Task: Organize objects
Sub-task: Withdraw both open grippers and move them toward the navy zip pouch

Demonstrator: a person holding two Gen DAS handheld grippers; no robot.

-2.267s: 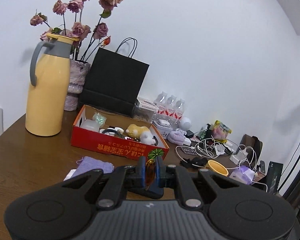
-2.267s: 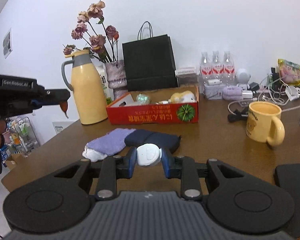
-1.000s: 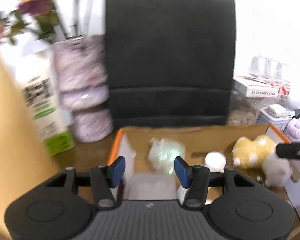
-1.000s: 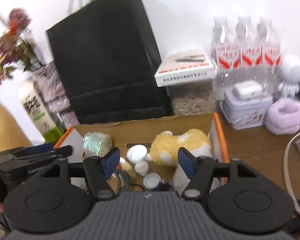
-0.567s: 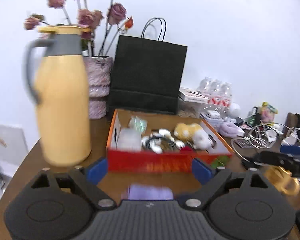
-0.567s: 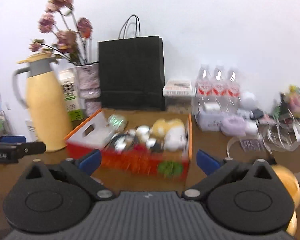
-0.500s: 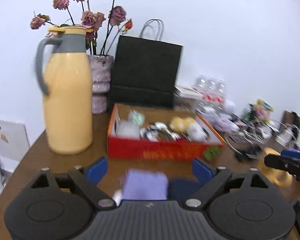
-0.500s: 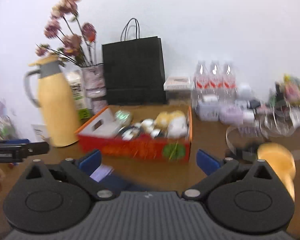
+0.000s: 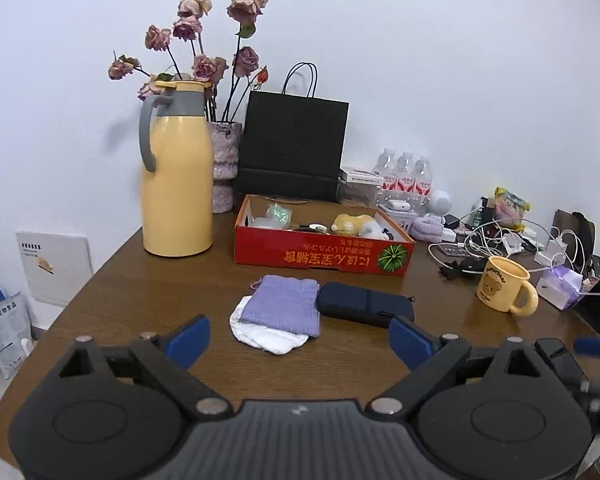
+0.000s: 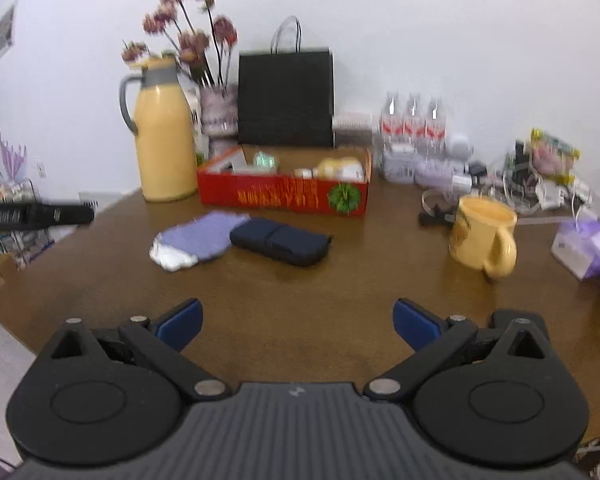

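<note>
Both grippers, left gripper [image 9: 299, 336] and right gripper [image 10: 296, 322], released, jaws just opened wide, nothing between. Lilac knitted pouch [image 9: 281, 305] and navy zip case [image 9: 363, 309] lie touching, near red cardboard box [image 9: 320, 257]. Risk: grabbing pouch drags white cloth [image 9: 265, 335] beneath; 2 items snag.

Both the left gripper [image 9: 298, 338] and right gripper [image 10: 296, 320] (jaws just opened, empty) have pulled back from the red box [image 9: 320, 254].
</note>
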